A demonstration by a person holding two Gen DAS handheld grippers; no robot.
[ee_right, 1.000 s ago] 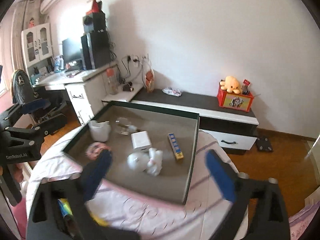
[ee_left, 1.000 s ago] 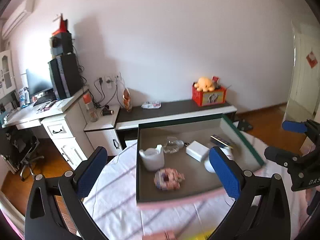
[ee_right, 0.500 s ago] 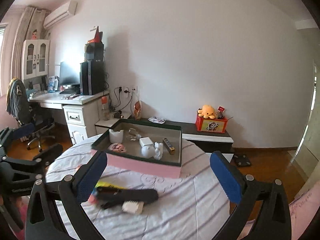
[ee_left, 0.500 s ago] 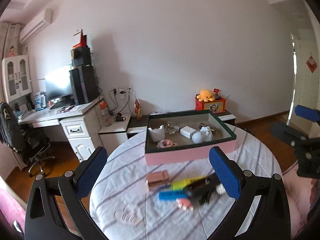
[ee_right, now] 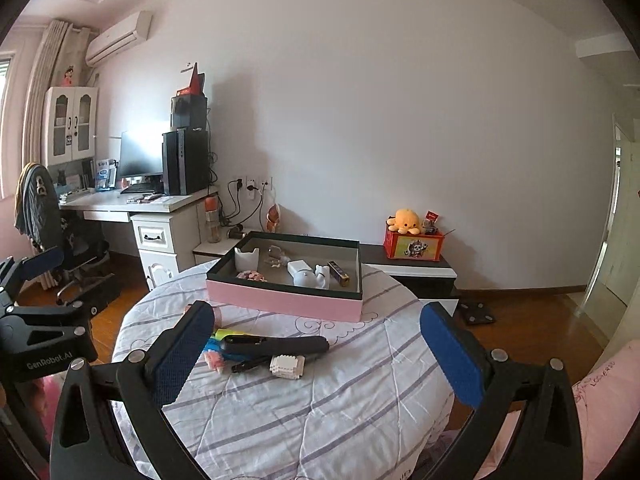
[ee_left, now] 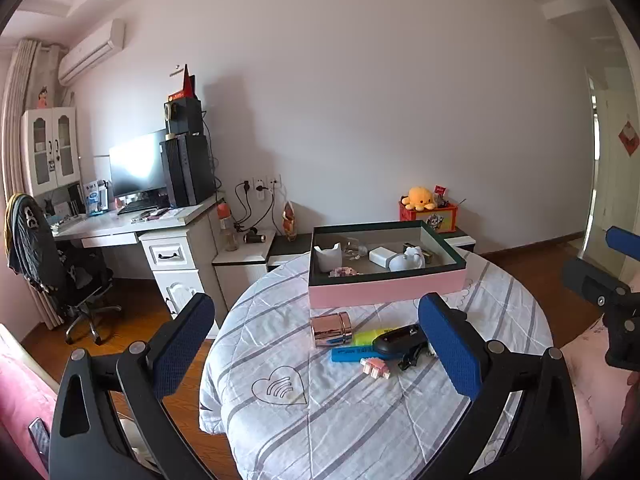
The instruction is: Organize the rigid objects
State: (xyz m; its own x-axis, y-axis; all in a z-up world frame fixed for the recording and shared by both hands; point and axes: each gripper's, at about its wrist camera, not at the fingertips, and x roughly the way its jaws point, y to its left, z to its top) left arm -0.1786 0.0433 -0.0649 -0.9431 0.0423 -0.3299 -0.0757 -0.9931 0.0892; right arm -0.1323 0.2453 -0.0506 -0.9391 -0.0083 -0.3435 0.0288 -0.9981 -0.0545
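**Currently: both grippers spread and holding nothing, loose items on the table in front of the box**

From my remote station I record the left gripper [ee_left: 316, 342] with its blue pads wide apart and nothing between them, held above the near edge of the round table [ee_left: 360, 420]. The right gripper [ee_right: 316, 344] is likewise spread apart and holds nothing.

The pink box [ee_left: 386, 294] with the dark green rim sits at the far side of the table. Inside it I note a white cup with ears [ee_left: 328, 257], a white charger block [ee_left: 382, 256], a white figurine [ee_left: 408, 259], a clear glass piece [ee_left: 356, 247] and a slim dark bar with a yellow end [ee_right: 338, 272] along the right wall.

Loose items lie clustered on the striped cloth just in front of the box: a shiny rose-coloured tin [ee_left: 331, 328], a yellow marker [ee_left: 366, 337], a blue marker [ee_left: 352, 354], a long black case [ee_right: 276, 345] lying across the markers, a black clip [ee_right: 250, 364], a small pink brick piece [ee_left: 375, 367] and a white brick block [ee_right: 287, 365]. The clip's exact form is unclear to me at this resolution; it may be a hair clip.

An orange plush toy [ee_right: 406, 220] sits on a red box [ee_right: 414, 246] on the low cabinet behind the table.
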